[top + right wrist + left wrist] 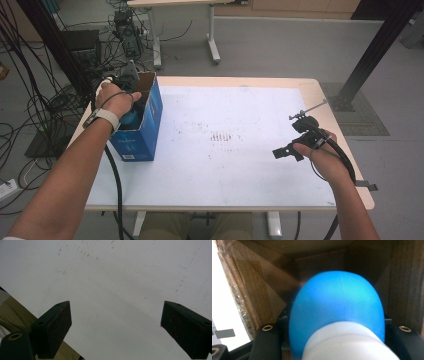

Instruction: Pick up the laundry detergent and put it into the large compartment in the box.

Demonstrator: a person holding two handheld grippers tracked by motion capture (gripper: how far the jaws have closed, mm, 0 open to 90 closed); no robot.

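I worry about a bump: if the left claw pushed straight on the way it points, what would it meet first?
Probably the cardboard box's far inner wall; the left claw is shut on the blue bottle inside it, so the bottle leads. Depth is unclear.

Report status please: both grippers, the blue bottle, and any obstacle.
Left gripper shut on blue bottle, inside the cardboard box. Right gripper open, nothing between its jaws, over the table. Box walls close around bottle.

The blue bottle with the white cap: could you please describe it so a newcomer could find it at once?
Start at the white table, then go to the open blue cardboard box at its left edge. Inside, the left claw is shut on the blue bottle, a smooth rounded body with a ribbed white cap, unlike the box's brown walls.
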